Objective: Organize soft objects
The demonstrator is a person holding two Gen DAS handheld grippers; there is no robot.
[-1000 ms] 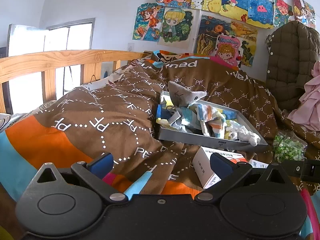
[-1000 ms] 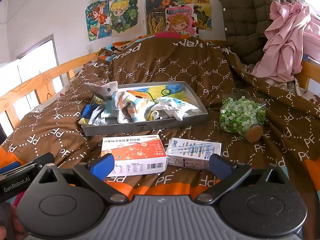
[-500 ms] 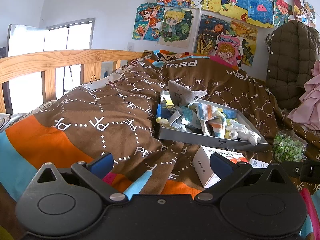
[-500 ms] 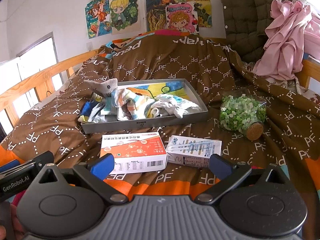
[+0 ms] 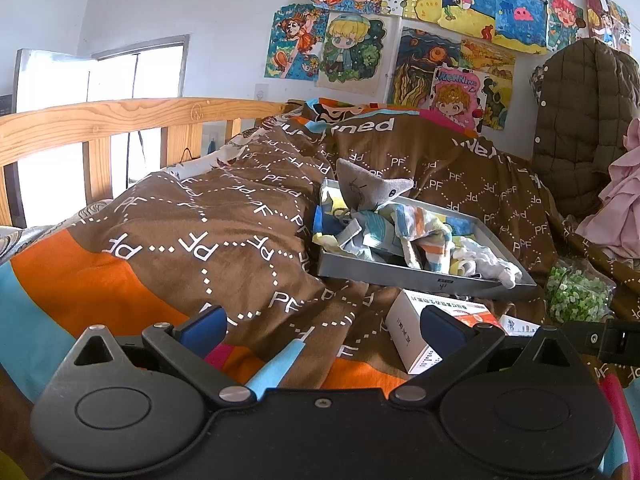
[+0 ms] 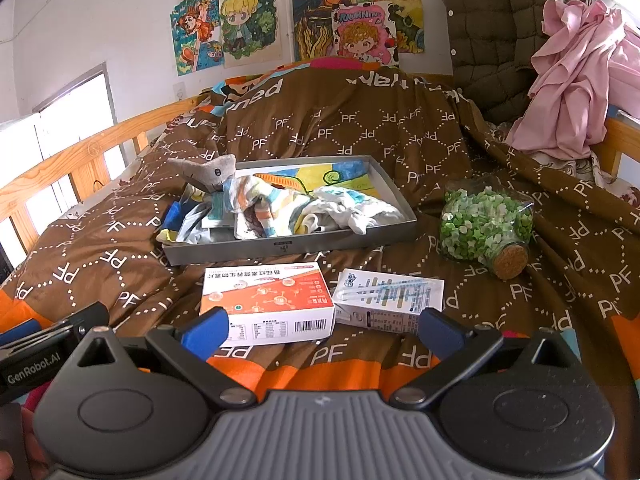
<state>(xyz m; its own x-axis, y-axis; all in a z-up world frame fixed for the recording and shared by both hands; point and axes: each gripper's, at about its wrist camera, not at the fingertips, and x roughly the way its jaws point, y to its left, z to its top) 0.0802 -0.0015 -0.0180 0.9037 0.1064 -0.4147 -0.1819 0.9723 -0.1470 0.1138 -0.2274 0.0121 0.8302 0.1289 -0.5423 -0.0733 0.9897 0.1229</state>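
A brown quilt [image 6: 360, 128] printed with "PF" covers the bed, with a wooden rail [image 5: 100, 120] along the left of the frame and bright drawings [image 6: 240, 24] on the white wall above. Mid-frame sits a grey tray [image 6: 288, 242] heaped with soft cloths [image 6: 280, 204] and a grey plush toy [image 6: 204, 170]. Below it lie two boxes [image 6: 266, 304], and a jar of green bits [image 6: 486, 224] lies to the right. The left gripper [image 5: 322, 326] and right gripper [image 6: 320, 330] both have their jaws spread wide, holding nothing.
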